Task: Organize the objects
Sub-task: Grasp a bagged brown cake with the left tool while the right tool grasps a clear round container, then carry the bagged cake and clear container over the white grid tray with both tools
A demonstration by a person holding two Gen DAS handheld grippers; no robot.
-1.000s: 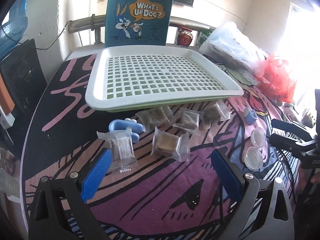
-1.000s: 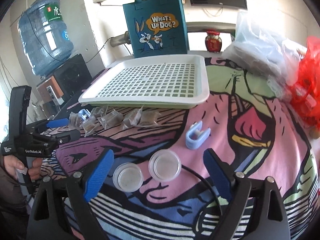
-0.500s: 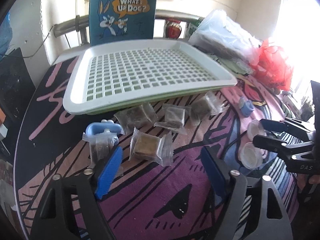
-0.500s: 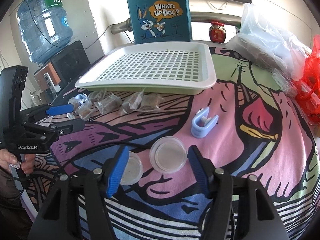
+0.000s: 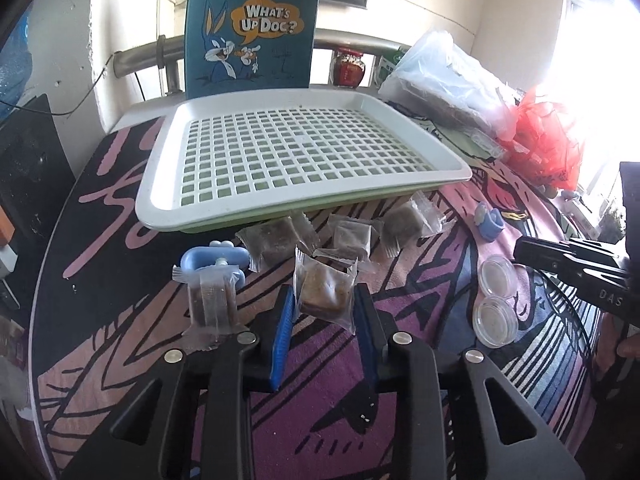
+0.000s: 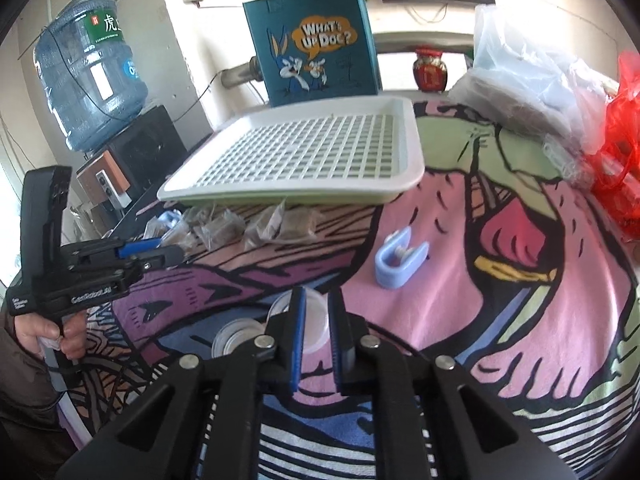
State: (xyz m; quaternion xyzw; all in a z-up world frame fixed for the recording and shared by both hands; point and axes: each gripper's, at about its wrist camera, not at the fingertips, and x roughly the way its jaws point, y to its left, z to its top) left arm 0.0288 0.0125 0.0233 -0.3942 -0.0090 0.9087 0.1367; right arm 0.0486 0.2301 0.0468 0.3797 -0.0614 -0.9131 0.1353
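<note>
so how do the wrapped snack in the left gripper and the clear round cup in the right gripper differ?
The wrapped snack is a brown block in crinkly clear film; the round cup is rigid, clear plastic. The snack is pinched across its sides; the cup by its rim. Both are gripped and not yet in the white tray.

A bench point(image 5: 120, 208) under a cartoon-print cloth point(image 5: 420, 360) carries a white slotted tray point(image 5: 160, 184), wrapped snack packets point(image 5: 276, 242), two blue clips point(image 6: 398, 266), two clear round lids point(image 5: 494, 320), and plastic bags point(image 5: 448, 76).
</note>
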